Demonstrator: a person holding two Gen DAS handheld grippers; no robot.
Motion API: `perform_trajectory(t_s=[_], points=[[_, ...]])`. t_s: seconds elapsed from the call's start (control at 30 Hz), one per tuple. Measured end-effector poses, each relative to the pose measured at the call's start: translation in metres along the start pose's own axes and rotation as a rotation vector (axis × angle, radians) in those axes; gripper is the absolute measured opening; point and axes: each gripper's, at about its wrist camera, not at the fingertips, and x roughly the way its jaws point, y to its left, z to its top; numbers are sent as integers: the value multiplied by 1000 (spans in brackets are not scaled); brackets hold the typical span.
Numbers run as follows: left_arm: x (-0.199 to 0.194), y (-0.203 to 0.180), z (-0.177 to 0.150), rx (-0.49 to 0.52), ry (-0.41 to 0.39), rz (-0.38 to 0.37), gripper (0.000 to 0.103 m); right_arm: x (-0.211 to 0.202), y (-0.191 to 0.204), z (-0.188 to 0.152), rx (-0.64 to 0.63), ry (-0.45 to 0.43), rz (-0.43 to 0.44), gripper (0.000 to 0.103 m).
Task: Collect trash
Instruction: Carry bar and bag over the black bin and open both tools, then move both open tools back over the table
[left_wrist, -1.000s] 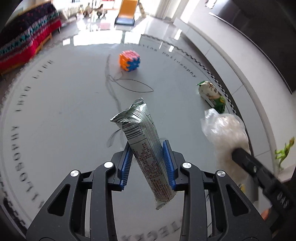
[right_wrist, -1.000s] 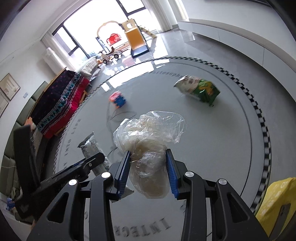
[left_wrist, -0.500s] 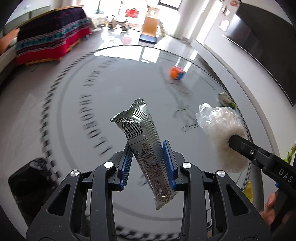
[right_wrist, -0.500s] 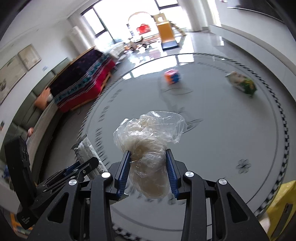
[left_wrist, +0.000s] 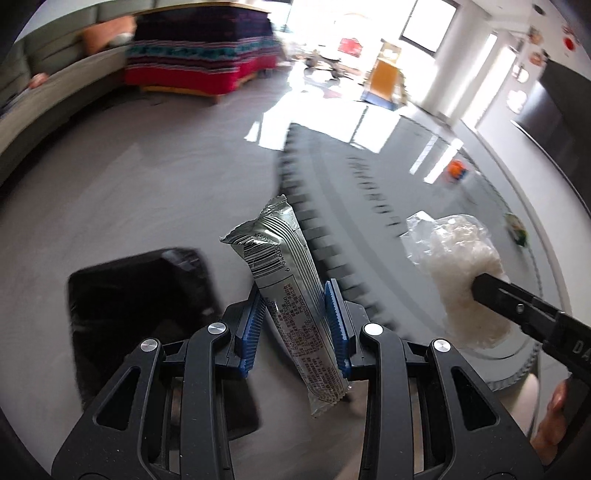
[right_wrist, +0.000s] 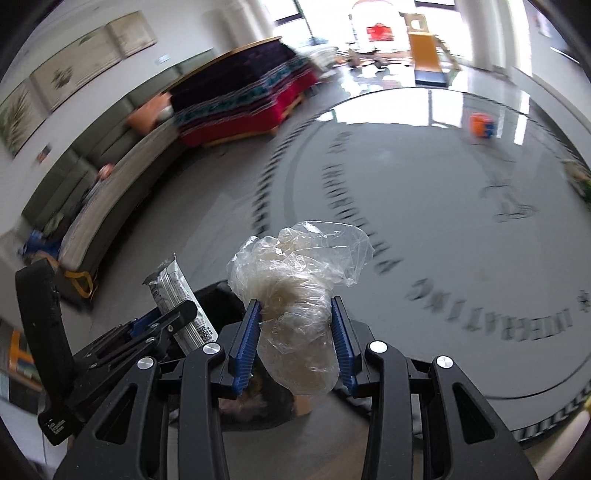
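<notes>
My left gripper (left_wrist: 295, 325) is shut on a silver snack wrapper (left_wrist: 284, 280) with a barcode, held upright above the floor. My right gripper (right_wrist: 297, 343) is shut on a crumpled clear plastic bag (right_wrist: 299, 295). Each shows in the other's view: the plastic bag (left_wrist: 461, 273) to the right of the left gripper, the wrapper (right_wrist: 181, 302) to the left of the right gripper. A black bin (left_wrist: 136, 317) with a dark opening lies below and left of the left gripper; it also shows under both grippers in the right wrist view (right_wrist: 218, 306). A green and white snack bag (left_wrist: 517, 229) lies far off on the floor.
The grey floor has a round inlay with a checkered ring (left_wrist: 325, 251) and lettering. An orange and blue toy cube (right_wrist: 480, 125) lies on it. A sofa with a red patterned throw (right_wrist: 243, 99) lines the left wall. A yellow slide (right_wrist: 424, 62) stands at the back.
Both grippers have swung left with their loads still held. The floor circle slid right in view, and the black bin has come into view below the grippers.
</notes>
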Motion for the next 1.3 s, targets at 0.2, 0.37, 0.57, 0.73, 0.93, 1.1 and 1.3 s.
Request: perform_trajectory(t_s=[0.2, 0.37, 0.57, 0.73, 0.93, 1.1, 1.3], points=[[-11, 70, -40, -110, 10, 119, 33, 40, 57, -35, -85, 99, 98, 40], [-15, 122, -64, -194, 28, 229, 33, 73, 100, -64, -177, 206, 118, 40], [-20, 158, -70, -242, 35, 355, 97, 94, 150, -69, -300, 249, 118, 60], [-26, 170, -71, -248, -1, 413, 97, 95, 151, -75, -293, 222, 109, 64], [-23, 175, -74, -252, 13, 401, 97, 94, 138, -72, -249, 226, 122, 64], [-22, 159, -69, -217, 18, 393, 97, 90, 124, -67, -211, 216, 136, 64], [-20, 128, -58, -157, 7, 371, 97, 75, 103, -58, -173, 181, 150, 66]])
